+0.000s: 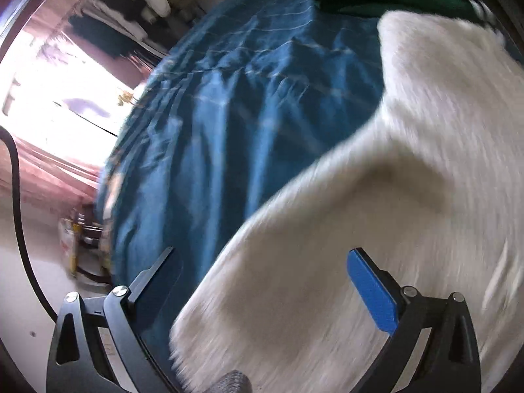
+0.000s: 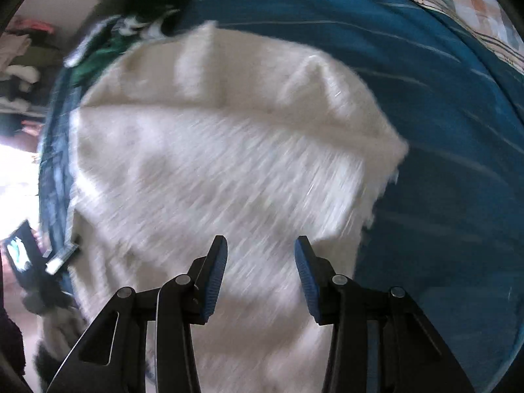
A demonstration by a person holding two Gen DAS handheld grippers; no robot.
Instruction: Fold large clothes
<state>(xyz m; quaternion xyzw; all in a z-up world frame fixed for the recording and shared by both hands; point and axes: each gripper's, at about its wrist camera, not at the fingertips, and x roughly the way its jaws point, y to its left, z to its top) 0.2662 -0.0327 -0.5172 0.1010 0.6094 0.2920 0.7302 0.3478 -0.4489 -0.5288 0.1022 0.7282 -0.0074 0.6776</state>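
One fluffy white garment (image 1: 376, 229) spreads from center to 5 o'clock on one blue bedspread (image 1: 245, 114), with one dark green garment (image 1: 386, 0) at 1 o'clock, one clothes pile (image 1: 131, 6) at 11 o'clock, and two grippers, left (image 1: 262, 262) and right (image 2: 260, 249), at 6 o'clock.

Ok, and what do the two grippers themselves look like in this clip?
Both are black, angular linkage frames with round silver pivot bolts. The left gripper has a flat blue pad on one of its fingers; a black cable curves past it. The right gripper carries ribbed blue pads on both fingers. No sleeves or hands show.
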